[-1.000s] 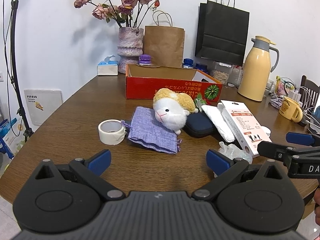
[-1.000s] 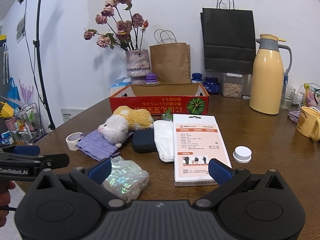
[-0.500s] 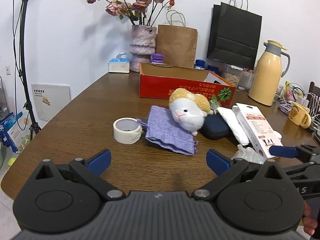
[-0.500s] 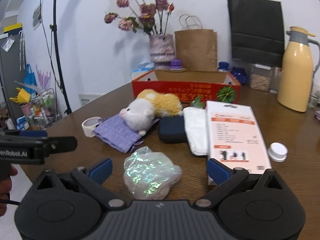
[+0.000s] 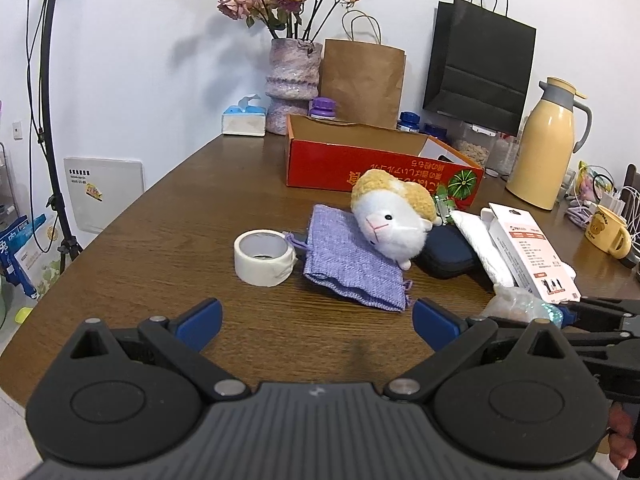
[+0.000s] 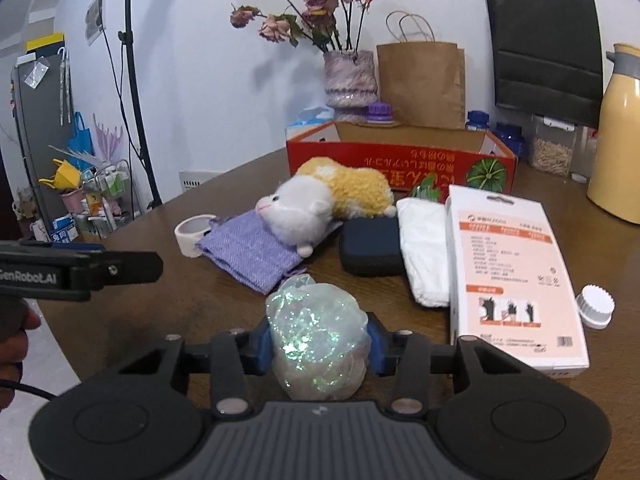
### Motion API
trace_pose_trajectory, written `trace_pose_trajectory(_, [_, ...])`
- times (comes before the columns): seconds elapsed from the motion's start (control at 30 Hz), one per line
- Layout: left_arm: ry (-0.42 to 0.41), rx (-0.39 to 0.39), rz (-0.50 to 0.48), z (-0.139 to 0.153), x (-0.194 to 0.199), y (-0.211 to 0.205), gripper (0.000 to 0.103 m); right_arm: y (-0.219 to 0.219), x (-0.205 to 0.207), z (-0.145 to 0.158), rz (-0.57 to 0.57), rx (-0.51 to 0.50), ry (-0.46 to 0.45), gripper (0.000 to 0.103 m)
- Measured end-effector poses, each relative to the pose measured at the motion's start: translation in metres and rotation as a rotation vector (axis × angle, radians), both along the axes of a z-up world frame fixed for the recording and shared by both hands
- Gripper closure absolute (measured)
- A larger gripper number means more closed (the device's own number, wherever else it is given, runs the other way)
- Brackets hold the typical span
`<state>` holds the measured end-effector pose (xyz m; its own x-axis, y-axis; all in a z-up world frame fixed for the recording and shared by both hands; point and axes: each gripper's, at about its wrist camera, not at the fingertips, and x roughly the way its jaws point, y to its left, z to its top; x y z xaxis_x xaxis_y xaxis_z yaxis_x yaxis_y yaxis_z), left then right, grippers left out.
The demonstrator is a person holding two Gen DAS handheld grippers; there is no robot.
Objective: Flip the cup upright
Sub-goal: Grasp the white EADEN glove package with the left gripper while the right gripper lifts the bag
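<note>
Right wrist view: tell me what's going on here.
A person holds a gripper in each hand over a cluttered table. The right gripper is shut on an iridescent, crinkly cup that sits near the table's front edge. The left gripper is open and empty, hovering short of the tape roll.

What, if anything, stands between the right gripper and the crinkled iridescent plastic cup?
Nothing visible does. The right gripper has its blue pads against either side of the crinkled iridescent plastic cup. The purple woven pouch and white card box lie beyond and beside it.
</note>
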<state>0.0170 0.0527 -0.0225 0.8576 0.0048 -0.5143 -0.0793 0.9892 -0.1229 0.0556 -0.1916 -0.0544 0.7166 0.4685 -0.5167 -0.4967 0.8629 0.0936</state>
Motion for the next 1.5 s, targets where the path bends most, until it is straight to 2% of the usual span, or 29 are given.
trace_pose_trajectory(0.37, [0.011, 0.026, -0.041, 0.009, 0.020, -0.035, 0.000, -0.038, 0.000, 0.020, -0.063, 0.034, -0.075, 0.060])
trace_pose_trajectory(0.6, [0.003, 0.060, -0.076, 0.020, 0.036, -0.074, 0.000, -0.079, 0.003, 0.030, -0.114, 0.054, -0.120, 0.060])
trace_pose_trajectory(0.83, [0.026, 0.062, -0.102, 0.024, 0.056, -0.116, 0.000, -0.119, 0.012, 0.035, -0.154, 0.042, -0.152, 0.061])
trace_pose_trajectory(1.0, [0.055, 0.047, -0.096, 0.027, 0.074, -0.147, 0.000, -0.146, 0.023, 0.036, -0.178, 0.027, -0.160, 0.061])
trace_pose_trajectory(1.23, [0.081, 0.066, -0.079, 0.030, 0.095, -0.190, 0.000, -0.180, 0.043, 0.034, -0.208, 0.019, -0.161, 0.061])
trace_pose_trajectory(1.5, [0.159, 0.064, -0.020, 0.023, 0.126, -0.227, 0.000, -0.212, 0.069, 0.027, -0.237, 0.029, -0.154, 0.061])
